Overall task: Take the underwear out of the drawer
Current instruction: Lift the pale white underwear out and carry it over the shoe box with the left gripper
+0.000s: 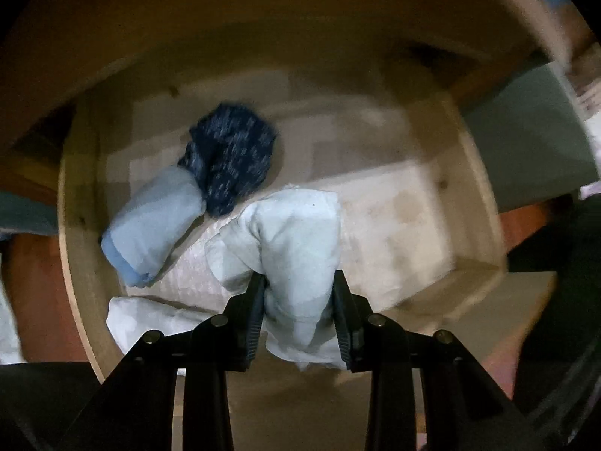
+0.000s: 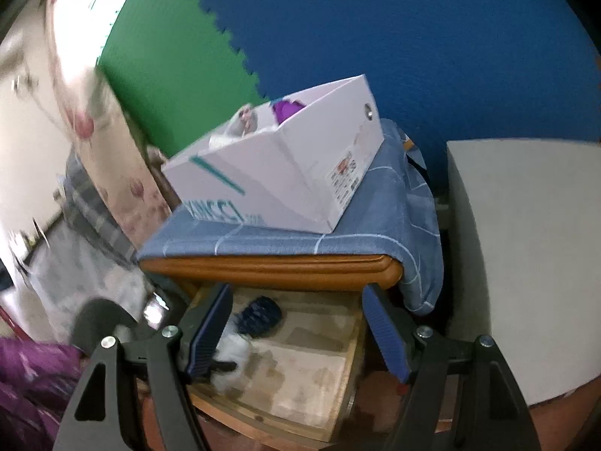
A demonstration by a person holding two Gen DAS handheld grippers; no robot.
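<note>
One pale rolled garment (image 1: 293, 248) is clenched between the left gripper (image 1: 298, 293) pads, apparently lifting from the open drawer (image 1: 443, 203); three more remain inside: a light-blue roll (image 1: 150, 225) at nine o'clock of it, a dark speckled one (image 1: 231, 158) at eleven, a pale one (image 1: 150, 317) at seven; right gripper (image 2: 296, 327) jaws stand released, holding nothing; the white box (image 2: 285, 173) above shows partial lettering, roughly "ANCE", otherwise unreadable.

The drawer (image 1: 443, 173) is pale tan wood with a mottled beige liner. In it lie a navy bundle flecked white (image 1: 229, 158), a light blue roll with a darker blue band (image 1: 154, 221) and a whitish-grey garment (image 1: 289, 240). Outside, a white box with teal stripes (image 2: 278, 173) sits on a blue cloth with thin white lines (image 2: 360, 225), against green (image 2: 180, 75) and blue wall mats (image 2: 413, 37).
</note>
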